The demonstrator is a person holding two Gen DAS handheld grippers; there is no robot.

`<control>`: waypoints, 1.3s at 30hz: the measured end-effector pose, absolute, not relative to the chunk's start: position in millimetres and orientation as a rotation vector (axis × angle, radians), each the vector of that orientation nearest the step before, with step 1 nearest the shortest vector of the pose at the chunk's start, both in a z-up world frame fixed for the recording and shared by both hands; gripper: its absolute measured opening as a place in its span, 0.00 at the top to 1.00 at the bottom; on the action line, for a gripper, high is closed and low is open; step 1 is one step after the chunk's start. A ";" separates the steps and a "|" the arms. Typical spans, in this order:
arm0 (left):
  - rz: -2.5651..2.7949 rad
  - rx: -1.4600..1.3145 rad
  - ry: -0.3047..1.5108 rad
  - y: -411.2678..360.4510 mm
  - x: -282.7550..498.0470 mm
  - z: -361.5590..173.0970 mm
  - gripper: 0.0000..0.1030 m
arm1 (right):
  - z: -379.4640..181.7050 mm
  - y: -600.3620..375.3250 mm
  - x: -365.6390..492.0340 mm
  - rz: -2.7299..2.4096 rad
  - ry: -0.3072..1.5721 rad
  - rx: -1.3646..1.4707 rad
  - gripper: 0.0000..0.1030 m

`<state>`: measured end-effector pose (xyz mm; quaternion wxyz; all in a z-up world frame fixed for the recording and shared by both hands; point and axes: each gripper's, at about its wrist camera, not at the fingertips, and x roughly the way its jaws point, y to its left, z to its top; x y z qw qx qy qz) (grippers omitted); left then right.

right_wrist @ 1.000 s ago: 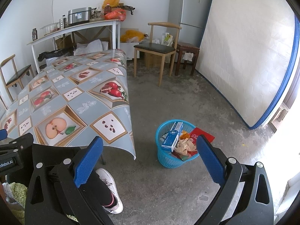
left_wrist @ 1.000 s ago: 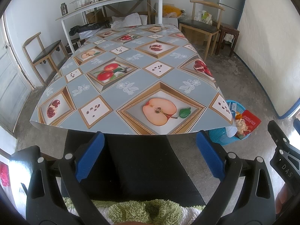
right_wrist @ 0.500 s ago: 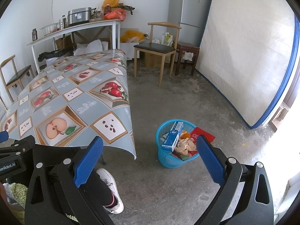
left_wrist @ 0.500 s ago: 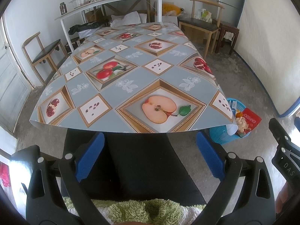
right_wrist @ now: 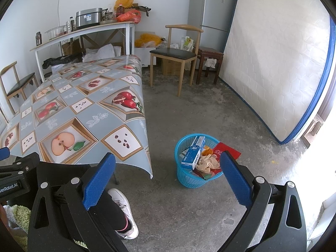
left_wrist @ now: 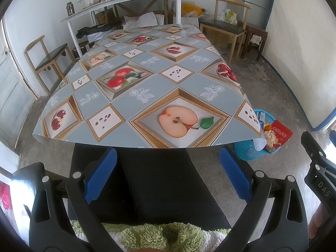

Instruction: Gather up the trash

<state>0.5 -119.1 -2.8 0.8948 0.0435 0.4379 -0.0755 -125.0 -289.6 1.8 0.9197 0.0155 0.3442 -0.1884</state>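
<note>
Since the earlier frames: almost nothing has shifted. From the left wrist I see the fruit-print tablecloth sitting slightly lower in view than a second ago, so I judge that hand tipped or crept a touch; the right wrist view matches the earlier one.
Left gripper (left_wrist: 167,172): blue-padded fingers wide apart, holding nothing, hovering over my black-trousered lap (left_wrist: 159,189) short of the table's near edge.
Right gripper (right_wrist: 168,176): fingers likewise spread and empty, aimed down at the bare concrete floor (right_wrist: 189,210) beside my white sneaker (right_wrist: 124,208).
Trash: a blue-and-white carton (right_wrist: 194,152), a crumpled beige wrapper (right_wrist: 206,161) and a red packet (right_wrist: 227,151) all sit in the round blue plastic mesh basket (right_wrist: 184,174) on the floor, just off the table's right corner. The red packet leans over the rim.
Progress: I judge the collecting done or nearly so; the grey oilcloth-covered table with fruit panels (left_wrist: 147,79) carries no loose litter, and I see none on the floor nearby.
Left to do: perhaps tuck the red packet fully in; otherwise nothing I can spot.
Edges: the cloth's hanging corner (right_wrist: 150,168) droops near the basket and partly hides it from the left wrist.
Open room: wide clear floor right of the table, out to the white mattress with blue piping (right_wrist: 279,63) leaning against the wall.
Far end: wooden chair with dark seat (right_wrist: 176,54), white side table (right_wrist: 84,33) and grey refrigerator (right_wrist: 212,12), well apart from my reach.
</note>
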 end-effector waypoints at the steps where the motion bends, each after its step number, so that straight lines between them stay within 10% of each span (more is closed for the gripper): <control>1: -0.156 0.090 0.908 -119.5 0.9 -2.5 0.08 | 1.8 -289.5 -125.1 -0.387 0.707 0.033 0.06; 39: -0.163 0.095 0.915 -117.3 0.0 -6.3 0.08 | 3.3 -289.0 -124.3 -0.386 0.705 0.033 0.06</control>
